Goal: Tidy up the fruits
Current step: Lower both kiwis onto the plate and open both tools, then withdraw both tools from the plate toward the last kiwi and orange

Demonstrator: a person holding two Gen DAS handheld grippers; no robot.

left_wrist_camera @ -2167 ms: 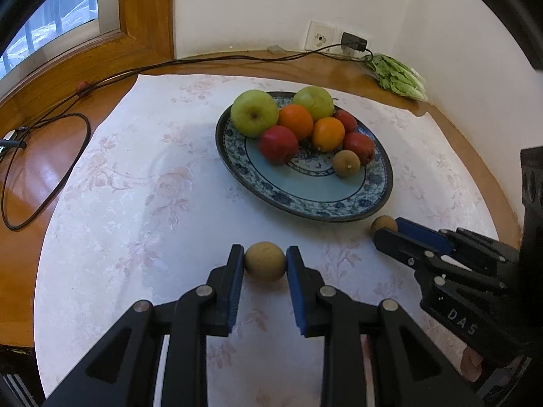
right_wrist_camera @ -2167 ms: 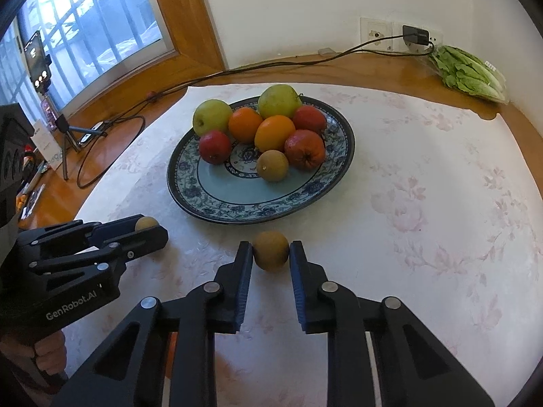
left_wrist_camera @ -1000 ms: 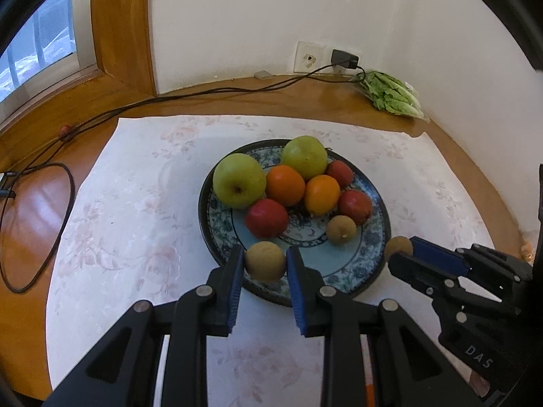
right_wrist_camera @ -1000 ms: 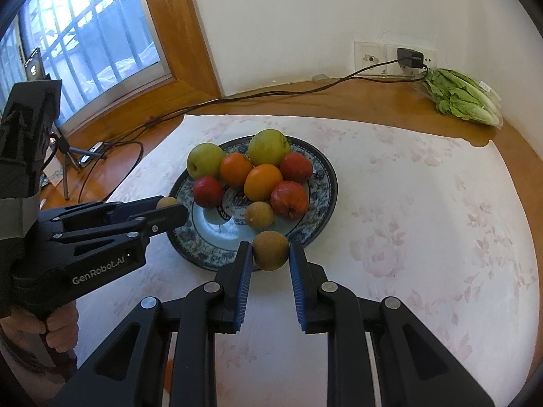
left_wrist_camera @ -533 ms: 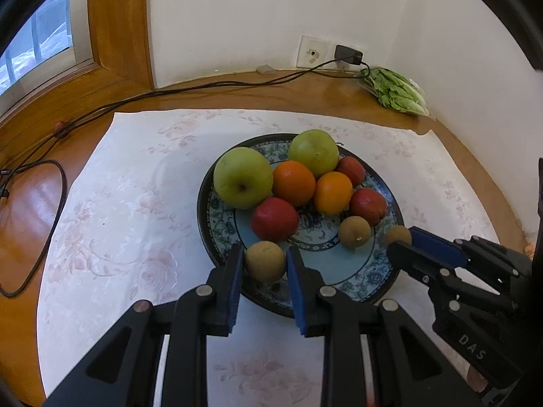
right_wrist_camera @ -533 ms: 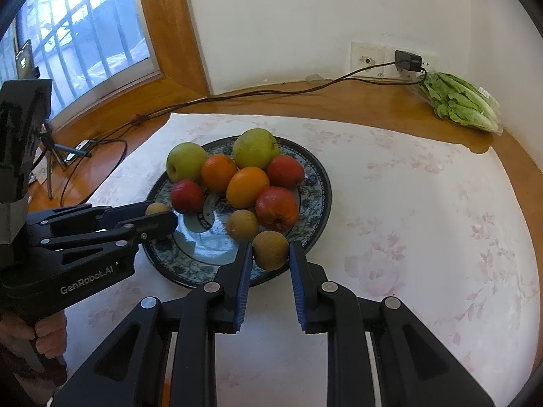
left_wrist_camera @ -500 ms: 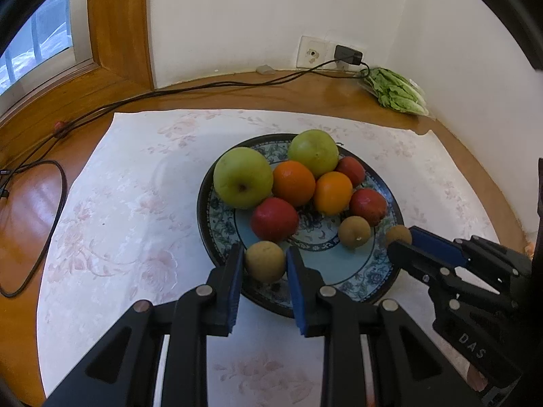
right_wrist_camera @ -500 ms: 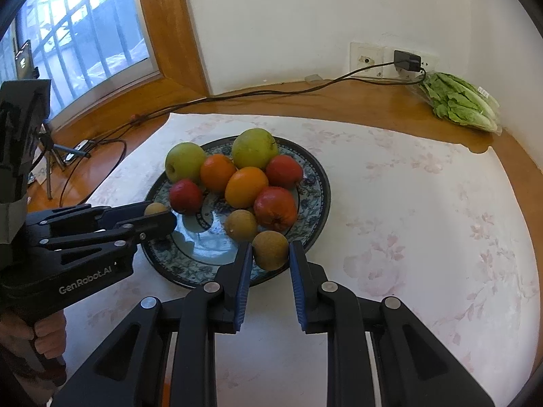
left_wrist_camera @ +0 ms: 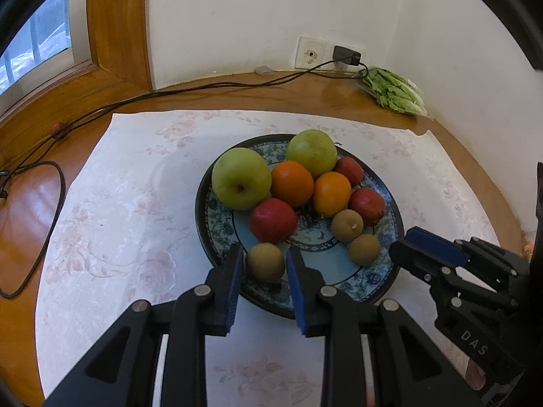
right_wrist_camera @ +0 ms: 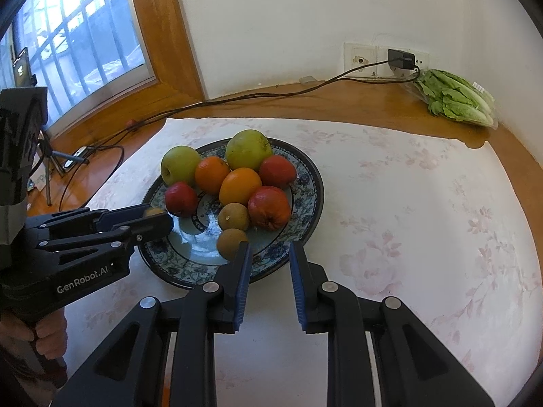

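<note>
Floral tablecloth [left_wrist_camera: 129, 203], fruit plate [left_wrist_camera: 220, 230], left gripper [left_wrist_camera: 264, 268] opening

In the right wrist view the left gripper [right_wrist_camera: 159, 218] hides most of a small brown fruit [right_wrist_camera: 153, 211], and the person's hand [right_wrist_camera: 40, 334] is cut off by the left edge.
</note>
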